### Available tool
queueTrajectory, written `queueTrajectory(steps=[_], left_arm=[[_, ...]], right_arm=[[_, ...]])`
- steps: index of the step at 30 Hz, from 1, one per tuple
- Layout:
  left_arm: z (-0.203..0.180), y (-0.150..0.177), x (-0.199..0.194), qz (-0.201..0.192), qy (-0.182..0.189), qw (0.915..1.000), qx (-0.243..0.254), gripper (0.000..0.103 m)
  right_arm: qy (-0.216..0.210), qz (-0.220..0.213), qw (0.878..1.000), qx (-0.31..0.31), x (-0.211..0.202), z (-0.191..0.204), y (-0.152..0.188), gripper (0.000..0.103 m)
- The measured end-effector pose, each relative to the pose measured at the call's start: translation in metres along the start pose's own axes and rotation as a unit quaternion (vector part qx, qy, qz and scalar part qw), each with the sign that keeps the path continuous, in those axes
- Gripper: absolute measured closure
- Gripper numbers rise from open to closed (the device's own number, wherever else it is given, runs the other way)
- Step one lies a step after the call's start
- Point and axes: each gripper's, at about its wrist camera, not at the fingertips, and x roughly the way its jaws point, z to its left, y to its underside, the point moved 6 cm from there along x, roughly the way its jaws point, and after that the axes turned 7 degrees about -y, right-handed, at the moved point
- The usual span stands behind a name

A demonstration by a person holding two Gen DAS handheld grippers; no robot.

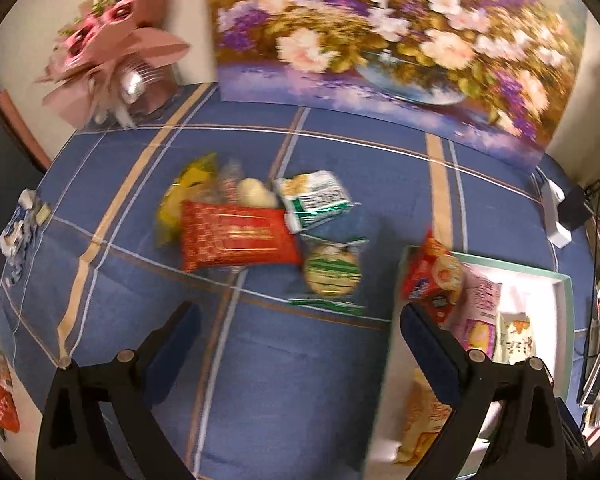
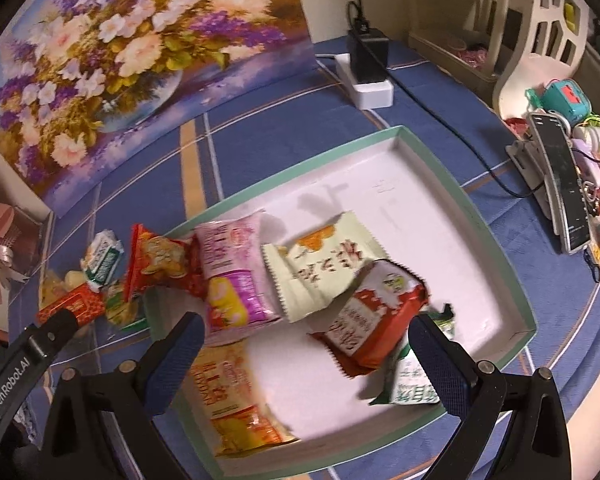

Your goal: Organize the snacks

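Note:
A green-rimmed white tray (image 2: 496, 240) holds several snack packs: a pink pack (image 2: 232, 272), a pale green pack (image 2: 320, 268), a red and white pack (image 2: 372, 320) and an orange pack (image 2: 236, 396). My right gripper (image 2: 308, 356) is open above the tray, with nothing between its fingers. In the left wrist view a pile of loose snacks lies on the blue cloth: a red pack (image 1: 236, 236), a green and white pack (image 1: 316, 200) and a round green biscuit pack (image 1: 332, 272). My left gripper (image 1: 300, 340) is open and empty, short of the pile. The tray (image 1: 560, 280) shows at right.
A flower painting (image 1: 380, 40) leans against the back wall. A pink bouquet (image 1: 112, 52) stands at the back left. A white power strip with a black charger (image 2: 368, 68) lies behind the tray. A phone on a stand (image 2: 560, 184) and clutter sit at the right.

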Motion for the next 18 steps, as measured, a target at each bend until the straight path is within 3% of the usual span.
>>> queueTrajectory(steps=[9, 18], left_arm=[[0.064, -0.009, 0.006, 0.015, -0.031, 0.9982, -0.048, 0.003], [0.119, -0.010, 0.025, 0.056, -0.022, 0.9922, -0.109, 0.003]], right_arm=[[-0.004, 0.007, 0.999, -0.035, 0.006, 0.046, 0.016, 0.000], [-0.010, 0.017, 0.997, -0.079, 0.016, 0.099, 0.035, 0.000]])
